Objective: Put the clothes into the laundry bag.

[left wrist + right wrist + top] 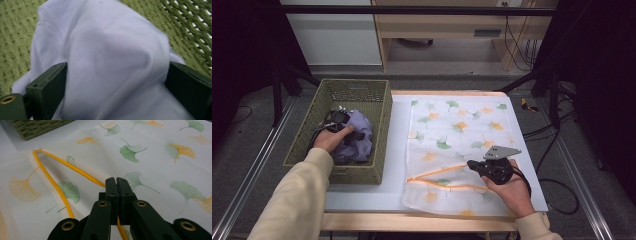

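Note:
A lavender cloth (361,134) lies bunched in a green woven basket (354,82) at the table's left. My left gripper (347,131) reaches down into the basket. In the left gripper view its jaws stand wide apart on either side of the cloth (107,57), which bulges between them. A white mesh bag (457,130) printed with green and orange leaves lies flat on the right. Its yellow-edged opening (57,187) gapes near the front. My right gripper (469,164) is shut on the upper yellow edge, jaws pressed together (116,180).
The basket's woven floor (15,37) and wall surround the cloth closely. A strip of bare white table (394,150) lies between basket and bag. The basket's corner (37,127) sits beyond the bag's opening. Black frame posts and cables stand at both sides.

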{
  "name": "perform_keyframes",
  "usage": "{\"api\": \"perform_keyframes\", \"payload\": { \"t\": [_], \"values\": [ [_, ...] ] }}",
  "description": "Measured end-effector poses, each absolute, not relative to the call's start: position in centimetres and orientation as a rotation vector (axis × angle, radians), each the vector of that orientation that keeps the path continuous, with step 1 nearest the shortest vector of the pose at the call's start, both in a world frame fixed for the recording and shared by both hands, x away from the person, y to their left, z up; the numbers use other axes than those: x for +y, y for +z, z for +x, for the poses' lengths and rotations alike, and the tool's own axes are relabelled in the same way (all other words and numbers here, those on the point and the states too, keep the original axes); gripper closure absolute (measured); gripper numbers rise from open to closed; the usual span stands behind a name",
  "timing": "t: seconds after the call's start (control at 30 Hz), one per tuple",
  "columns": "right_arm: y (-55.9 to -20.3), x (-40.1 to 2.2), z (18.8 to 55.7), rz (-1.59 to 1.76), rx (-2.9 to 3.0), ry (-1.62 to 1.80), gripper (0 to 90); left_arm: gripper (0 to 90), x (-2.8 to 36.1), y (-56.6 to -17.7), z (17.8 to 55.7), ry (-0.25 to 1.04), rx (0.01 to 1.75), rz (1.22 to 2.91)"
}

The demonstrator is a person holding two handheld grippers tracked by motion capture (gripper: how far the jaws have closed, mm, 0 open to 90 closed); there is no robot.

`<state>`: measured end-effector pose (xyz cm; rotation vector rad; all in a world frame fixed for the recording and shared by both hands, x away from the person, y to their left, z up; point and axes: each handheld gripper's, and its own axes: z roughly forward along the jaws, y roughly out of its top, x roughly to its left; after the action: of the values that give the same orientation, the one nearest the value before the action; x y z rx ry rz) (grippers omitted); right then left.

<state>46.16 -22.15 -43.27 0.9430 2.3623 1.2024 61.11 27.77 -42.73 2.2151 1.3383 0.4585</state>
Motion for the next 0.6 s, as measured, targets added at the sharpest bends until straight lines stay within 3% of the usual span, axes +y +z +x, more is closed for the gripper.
{"api": "perform_keyframes", "payload": {
  "t": [0.6],
  "values": [
    [-43.24, -22.06, 46.11, 0.941, 2.362, 1.201, 88.6, 5.1, 27.49, -42.89, 61.01, 0.453, 1.314, 2.233]
  ]
}}
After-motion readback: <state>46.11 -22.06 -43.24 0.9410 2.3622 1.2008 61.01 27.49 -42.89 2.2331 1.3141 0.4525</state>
